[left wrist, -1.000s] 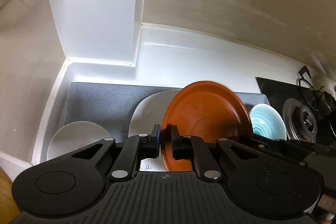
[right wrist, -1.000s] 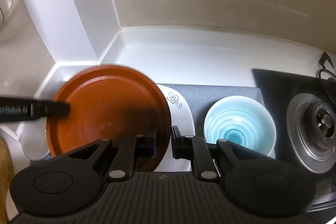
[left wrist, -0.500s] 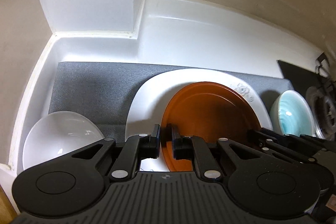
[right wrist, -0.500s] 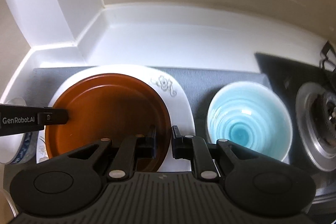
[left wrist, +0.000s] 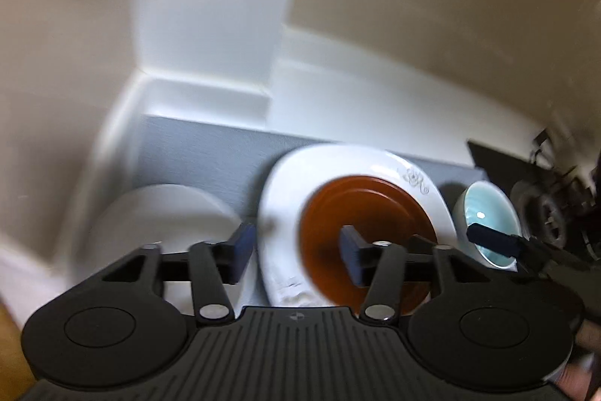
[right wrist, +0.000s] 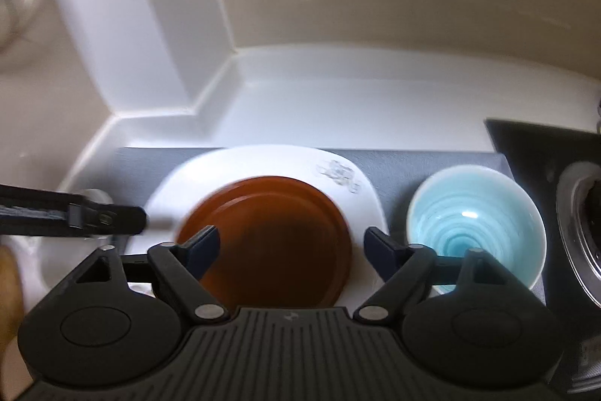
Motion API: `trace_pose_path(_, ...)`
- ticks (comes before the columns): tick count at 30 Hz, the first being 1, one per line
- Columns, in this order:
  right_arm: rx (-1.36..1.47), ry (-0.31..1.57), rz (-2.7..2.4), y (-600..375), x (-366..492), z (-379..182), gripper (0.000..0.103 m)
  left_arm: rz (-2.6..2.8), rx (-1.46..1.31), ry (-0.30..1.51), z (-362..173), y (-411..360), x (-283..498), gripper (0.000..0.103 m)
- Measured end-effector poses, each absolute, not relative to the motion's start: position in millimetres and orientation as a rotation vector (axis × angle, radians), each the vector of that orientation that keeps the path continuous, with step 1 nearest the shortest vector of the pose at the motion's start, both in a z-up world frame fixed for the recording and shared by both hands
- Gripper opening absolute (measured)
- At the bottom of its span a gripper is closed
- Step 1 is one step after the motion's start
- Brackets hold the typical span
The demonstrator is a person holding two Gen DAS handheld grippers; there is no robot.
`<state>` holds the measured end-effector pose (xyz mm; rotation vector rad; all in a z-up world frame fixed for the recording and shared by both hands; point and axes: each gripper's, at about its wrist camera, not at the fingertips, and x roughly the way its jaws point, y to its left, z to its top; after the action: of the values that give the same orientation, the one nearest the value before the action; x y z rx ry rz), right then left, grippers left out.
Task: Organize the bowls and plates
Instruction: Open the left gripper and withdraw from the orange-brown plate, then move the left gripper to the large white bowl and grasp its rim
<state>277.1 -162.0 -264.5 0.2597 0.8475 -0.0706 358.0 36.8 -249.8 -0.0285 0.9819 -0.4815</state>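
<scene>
Above a grey mat on a white kitchen counter, two hand-held grippers hover over a set of dishes. The left gripper (left wrist: 296, 256) has its fingers spread wide with nothing between them; one finger sits over the near edge of a white bowl (left wrist: 157, 224), the other over the brown plate (left wrist: 366, 239). The right gripper (right wrist: 291, 250) is likewise spread wide and empty, its fingers framing the same brown plate from the near side (both views are smeared with motion blur, so fine contact is hard to judge).

The brown plate lies flat, stacked inside a larger white plate (right wrist: 240, 168) that carries a small floral mark (right wrist: 338, 171) near its far rim. Just beside this stack, on the right, stands a light blue bowl (right wrist: 475, 224) with a spiral pattern inside, upright and empty. The white bowl stands on the stack's left. Past the blue bowl, a black stove top with a burner (right wrist: 580, 232) fills the right edge. A white wall corner rises behind the grey mat (left wrist: 210, 153).

The plate-stacking step looks finished, with both grippers free of the plate. The bowls remain apart, one on each side, so the likely next move calls for pinching one bowl's rim and nesting it with the other
</scene>
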Motion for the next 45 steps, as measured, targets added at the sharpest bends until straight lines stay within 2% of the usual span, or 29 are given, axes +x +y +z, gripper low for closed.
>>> trace_pose_path(1,0.247,0.843,-0.041,-155.4,277.3,-259.1,0.096,-0.462,-0.044,0.964,-246.2,52.7,353.0,0.065)
trace_pose_path(3,0.220,0.851,0.034,-139.6,282.6,-249.8,0.096,-0.383,-0.078,0.946,-245.6,87.9,347.6,0.066)
trace_pose_path(6,0.188,0.806,0.114,-111.6,289.9,-236.5,0.096,-0.256,-0.126,0.961,-257.9,130.4,346.6,0.060)
trace_pose_path(7,0.181,0.813,0.129,-101.8,295.0,-236.1,0.091,-0.233,-0.154,0.981,-265.2,140.5,348.9,0.048)
trace_pose_path(8,0.166,0.824,0.134,-92.8,300.6,-236.9,0.079,-0.221,-0.181,1.023,-273.2,147.8,353.4,0.041)
trace_pose_path(9,0.147,0.842,0.139,-83.5,306.4,-239.2,0.071,-0.225,-0.211,1.068,-281.0,153.2,358.2,0.032)
trace_pose_path(10,0.130,0.865,0.149,-75.0,312.6,-243.3,0.061,-0.232,-0.247,1.092,-287.0,157.8,361.3,0.031)
trace_pose_path(11,0.128,0.885,0.163,-68.2,316.7,-246.5,0.055,-0.239,-0.274,1.094,-290.0,160.9,362.7,0.031)
trace_pose_path(14,0.153,0.934,0.215,-53.0,329.0,-260.0,0.043,-0.271,-0.255,1.079,-291.1,158.9,364.1,0.023)
trace_pose_path(16,0.146,0.957,0.239,-42.4,333.9,-266.8,0.034,-0.293,-0.248,1.078,-292.5,154.9,366.3,0.014)
trace_pose_path(17,0.137,0.969,0.242,-37.6,334.7,-269.9,0.032,-0.303,-0.253,1.084,-294.5,152.0,366.6,0.012)
trace_pose_path(18,0.129,0.983,0.239,-34.5,337.1,-273.1,0.031,-0.305,-0.264,1.091,-297.6,150.2,368.0,0.012)
trace_pose_path(20,0.119,0.998,0.225,-30.4,340.2,-277.5,0.018,-0.298,-0.282,1.096,-301.8,149.9,369.9,0.012)
trace_pose_path(22,0.123,0.999,0.211,-31.5,340.7,-279.0,0.013,-0.302,-0.293,1.109,-300.9,151.4,369.7,0.012)
trace_pose_path(27,0.109,1.039,0.232,-26.7,323.7,-271.7,0.012,-0.323,-0.286,1.186,-299.4,166.6,355.5,0.011)
trace_pose_path(36,0.102,1.086,0.230,-13.1,308.8,-280.8,0.018,-0.310,-0.208,1.190,-311.9,158.6,348.4,0.012)
trace_pose_path(45,0.127,1.091,0.224,-18.3,314.0,-287.1,0.013,-0.270,-0.135,1.192,-312.7,146.1,345.0,0.012)
